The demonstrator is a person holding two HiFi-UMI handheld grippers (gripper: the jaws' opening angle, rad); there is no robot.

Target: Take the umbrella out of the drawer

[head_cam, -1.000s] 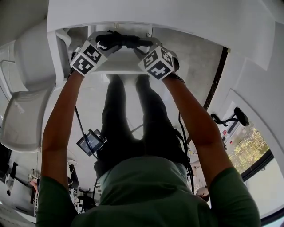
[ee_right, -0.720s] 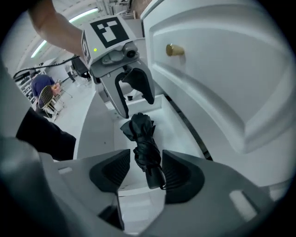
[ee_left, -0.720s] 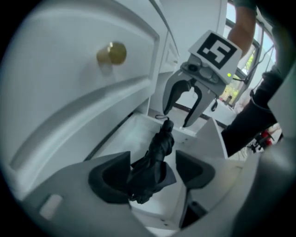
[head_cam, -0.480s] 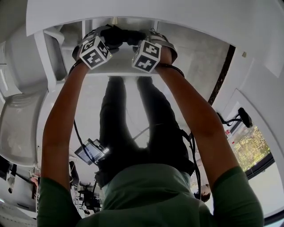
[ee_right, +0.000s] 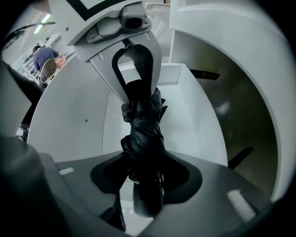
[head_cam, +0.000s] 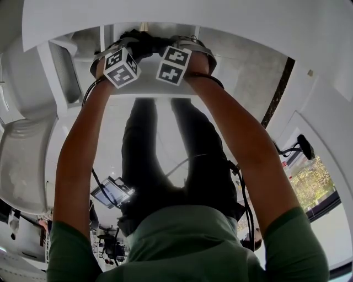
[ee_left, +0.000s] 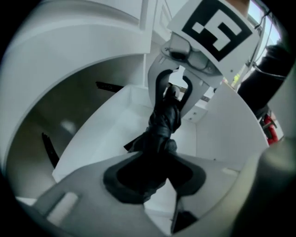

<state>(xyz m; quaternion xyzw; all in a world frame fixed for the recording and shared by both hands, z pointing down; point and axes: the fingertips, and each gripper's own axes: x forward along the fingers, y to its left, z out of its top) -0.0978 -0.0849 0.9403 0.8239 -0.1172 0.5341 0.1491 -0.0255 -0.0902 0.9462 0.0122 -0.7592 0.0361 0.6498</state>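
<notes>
A folded black umbrella (head_cam: 144, 44) lies along the inside of the open white drawer (head_cam: 149, 87), at the top of the head view. My left gripper (head_cam: 126, 45) holds one end and my right gripper (head_cam: 185, 45) holds the other. In the left gripper view the umbrella (ee_left: 163, 125) fills the gap of the left gripper (ee_left: 155, 178), and the right gripper (ee_left: 175, 90) clasps its far end. In the right gripper view the umbrella (ee_right: 141, 129) and its rounded handle sit in the right gripper (ee_right: 145, 178). Both sets of jaws have just been closing, with the umbrella between them.
White drawer walls (ee_right: 185, 120) stand close on both sides of the umbrella. A white cabinet top (head_cam: 182, 16) hangs above the drawer. My legs stand below it. A small screen on a cable (head_cam: 113, 190) hangs at my left, and a black clamp (head_cam: 300, 146) is at the right.
Both grippers have sunk into the drawer with the umbrella and drawn closer together. Their marker cubes have rolled inward toward each other.
</notes>
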